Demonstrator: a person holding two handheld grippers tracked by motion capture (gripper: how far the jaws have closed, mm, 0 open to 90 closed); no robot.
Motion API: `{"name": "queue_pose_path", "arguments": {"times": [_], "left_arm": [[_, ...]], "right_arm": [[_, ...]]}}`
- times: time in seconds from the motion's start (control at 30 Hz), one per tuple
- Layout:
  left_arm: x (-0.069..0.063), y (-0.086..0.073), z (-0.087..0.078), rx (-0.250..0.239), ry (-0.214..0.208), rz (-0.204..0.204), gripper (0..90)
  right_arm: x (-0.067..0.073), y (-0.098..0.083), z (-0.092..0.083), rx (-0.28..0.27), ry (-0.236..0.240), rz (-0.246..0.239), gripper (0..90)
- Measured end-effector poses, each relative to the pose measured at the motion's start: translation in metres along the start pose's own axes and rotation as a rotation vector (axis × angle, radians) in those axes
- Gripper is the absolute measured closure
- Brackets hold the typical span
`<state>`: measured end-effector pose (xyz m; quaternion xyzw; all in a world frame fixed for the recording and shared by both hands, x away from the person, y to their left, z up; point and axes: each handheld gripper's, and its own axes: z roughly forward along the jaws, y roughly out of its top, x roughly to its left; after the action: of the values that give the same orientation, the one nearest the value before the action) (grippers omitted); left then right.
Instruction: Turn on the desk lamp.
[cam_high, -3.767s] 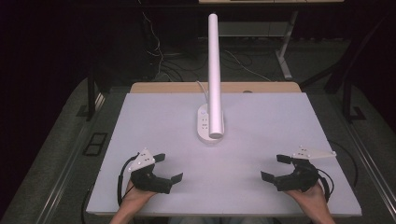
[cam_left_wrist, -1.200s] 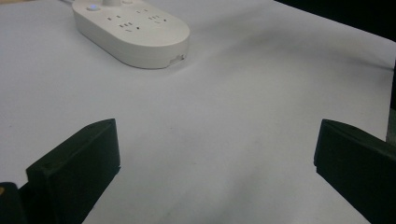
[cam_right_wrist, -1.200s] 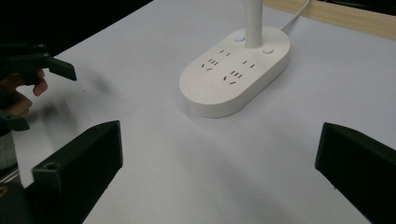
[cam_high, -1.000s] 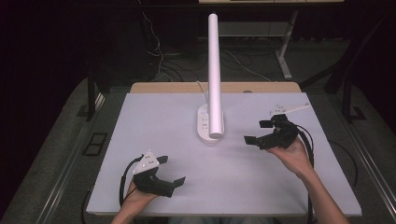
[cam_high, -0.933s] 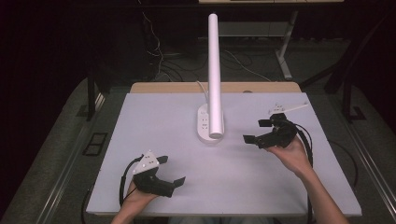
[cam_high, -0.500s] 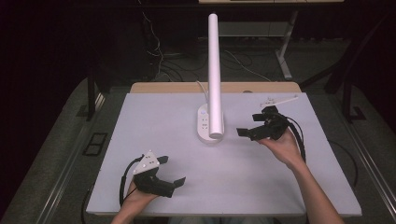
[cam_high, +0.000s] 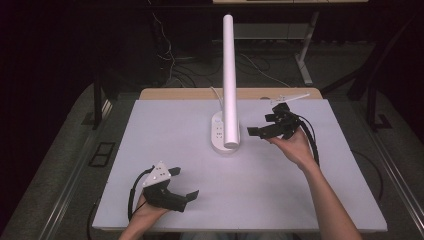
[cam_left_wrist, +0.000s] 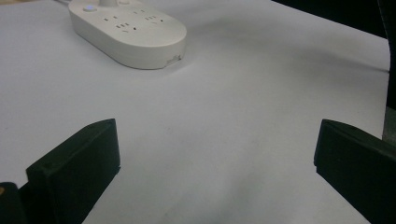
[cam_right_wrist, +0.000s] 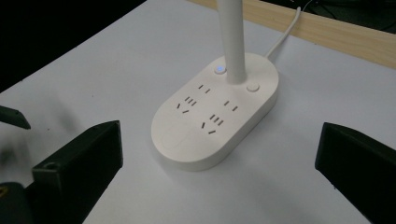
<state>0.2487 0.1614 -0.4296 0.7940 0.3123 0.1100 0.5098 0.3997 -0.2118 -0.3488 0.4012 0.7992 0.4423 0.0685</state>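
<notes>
A white desk lamp stands mid-table: an oval base with sockets and two buttons, and a tall white tube rising from it. In the right gripper view the base lies just ahead between the jaws, with a lit button beside the stem. My right gripper hovers open just right of the base, holding nothing. My left gripper rests open near the front left of the table. In the left gripper view the base sits far ahead.
A white sheet covers the table, with a wooden edge showing at the back. The lamp's white cord runs off the back. Cables and desk legs stand on the dark floor behind.
My right gripper has moved from the front right of the table forward and left, up to the lamp base. The left gripper has barely shifted.
</notes>
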Motion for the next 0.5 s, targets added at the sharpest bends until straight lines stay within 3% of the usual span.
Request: {"name": "queue_pose_path", "arguments": {"times": [0.5], "left_arm": [[-0.001, 0.0, 0.0, -0.001, -0.01, 0.005, 0.0]], "right_arm": [[-0.014, 0.014, 0.028, 0.006, 0.001, 0.04, 0.4]]}}
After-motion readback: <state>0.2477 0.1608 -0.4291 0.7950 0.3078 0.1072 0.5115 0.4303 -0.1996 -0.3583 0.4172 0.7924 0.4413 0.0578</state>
